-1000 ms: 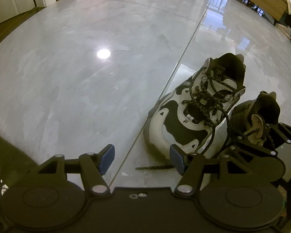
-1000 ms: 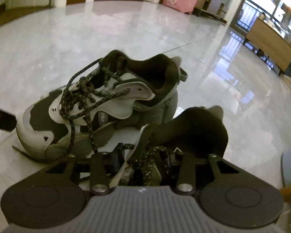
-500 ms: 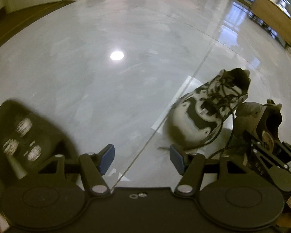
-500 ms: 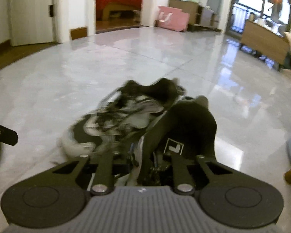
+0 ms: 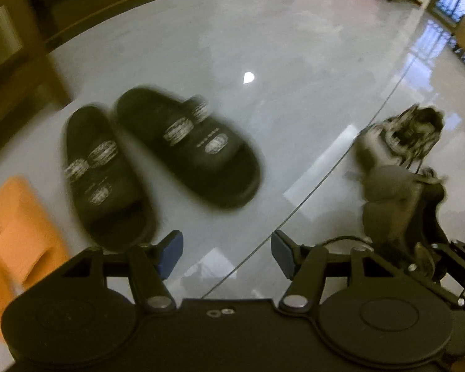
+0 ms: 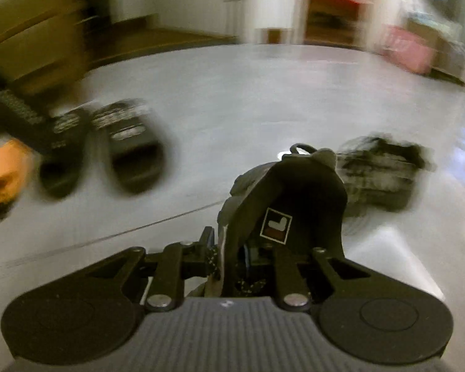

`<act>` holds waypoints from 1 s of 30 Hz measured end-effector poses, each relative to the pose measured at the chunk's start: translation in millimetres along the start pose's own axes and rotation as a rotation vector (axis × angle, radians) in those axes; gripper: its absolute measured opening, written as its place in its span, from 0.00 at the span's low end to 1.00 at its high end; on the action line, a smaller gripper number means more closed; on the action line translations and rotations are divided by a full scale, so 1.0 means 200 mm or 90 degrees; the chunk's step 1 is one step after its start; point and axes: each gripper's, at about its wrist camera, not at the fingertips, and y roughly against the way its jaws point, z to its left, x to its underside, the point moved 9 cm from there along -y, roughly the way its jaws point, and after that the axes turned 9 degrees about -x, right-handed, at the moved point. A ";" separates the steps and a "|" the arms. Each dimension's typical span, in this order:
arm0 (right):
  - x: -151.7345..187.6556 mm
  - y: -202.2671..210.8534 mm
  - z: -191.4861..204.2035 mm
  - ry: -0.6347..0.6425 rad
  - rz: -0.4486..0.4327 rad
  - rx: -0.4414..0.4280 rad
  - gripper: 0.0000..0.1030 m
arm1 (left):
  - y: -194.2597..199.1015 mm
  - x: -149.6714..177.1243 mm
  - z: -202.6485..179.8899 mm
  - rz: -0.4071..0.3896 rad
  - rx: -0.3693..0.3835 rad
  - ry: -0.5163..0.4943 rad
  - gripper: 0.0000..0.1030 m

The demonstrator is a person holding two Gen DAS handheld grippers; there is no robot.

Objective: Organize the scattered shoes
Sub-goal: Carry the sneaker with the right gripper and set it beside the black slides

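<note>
My right gripper (image 6: 232,254) is shut on a black and white sneaker (image 6: 288,198) and holds it off the floor; the held sneaker also shows at the right of the left wrist view (image 5: 393,204). Its mate, the other sneaker (image 6: 378,176), lies on the floor beyond; it shows in the left wrist view (image 5: 409,133) too. My left gripper (image 5: 226,251) is open and empty above the floor. Two black slides (image 5: 183,145) lie side by side ahead and to its left, also seen blurred in the right wrist view (image 6: 130,148).
Orange slippers (image 5: 18,232) lie at the far left on the glossy grey floor (image 5: 279,46). A wooden cabinet (image 6: 34,31) stands behind the slides. A pink bag (image 6: 409,49) sits by the far wall.
Both grippers have swung left. The slides and orange slippers have come into view. The right gripper has carried the held sneaker away from its mate, which stays on the floor.
</note>
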 end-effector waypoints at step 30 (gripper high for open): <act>-0.20 -0.39 0.95 0.311 -0.011 -0.312 0.78 | 0.20 0.41 0.76 0.049 -0.161 0.219 0.61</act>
